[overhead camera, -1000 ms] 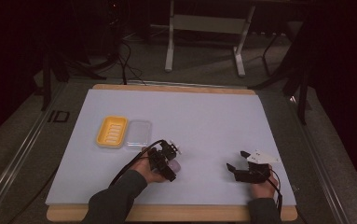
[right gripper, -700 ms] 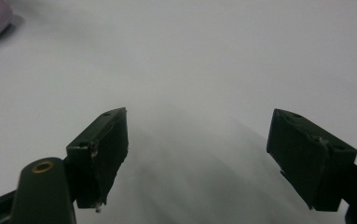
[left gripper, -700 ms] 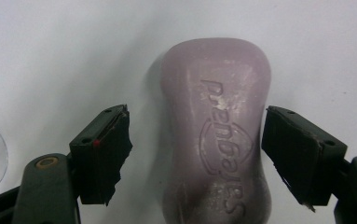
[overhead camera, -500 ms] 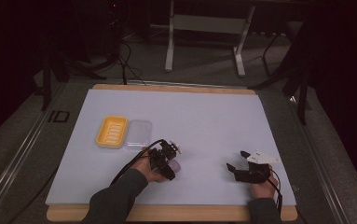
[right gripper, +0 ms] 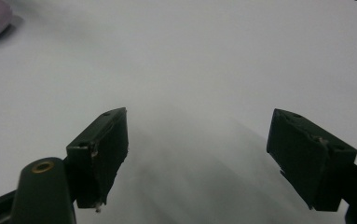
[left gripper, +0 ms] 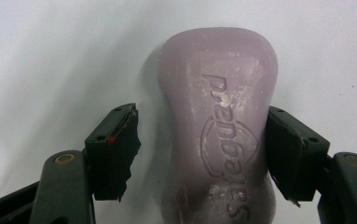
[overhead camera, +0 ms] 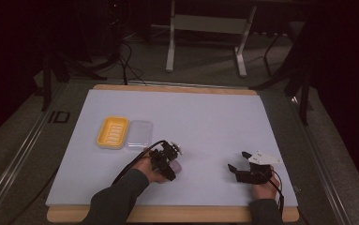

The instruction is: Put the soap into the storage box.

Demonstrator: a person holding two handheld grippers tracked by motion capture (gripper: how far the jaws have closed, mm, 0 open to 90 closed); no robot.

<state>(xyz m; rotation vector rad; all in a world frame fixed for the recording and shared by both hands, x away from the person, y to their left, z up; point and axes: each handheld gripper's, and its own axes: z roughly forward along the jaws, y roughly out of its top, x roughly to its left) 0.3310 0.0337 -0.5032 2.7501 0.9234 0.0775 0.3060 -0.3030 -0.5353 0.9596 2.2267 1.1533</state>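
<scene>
At the left of the white table [overhead camera: 205,117], a yellow soap dish [overhead camera: 112,132] sat empty beside its clear lid [overhead camera: 139,134]. The left gripper [left gripper: 199,149] stood open around the purple soap [left gripper: 218,135], which lay flat. Lifting it looked not yet done. The right gripper [right gripper: 204,158] was open, holding nothing.

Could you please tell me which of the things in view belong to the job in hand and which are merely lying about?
Probably in the job:
- purple soap bar, between the left gripper's open jaws
- yellow soap dish
- clear lid beside it

Lying about:
- right gripper, open, idle
- cables on the floor
</scene>
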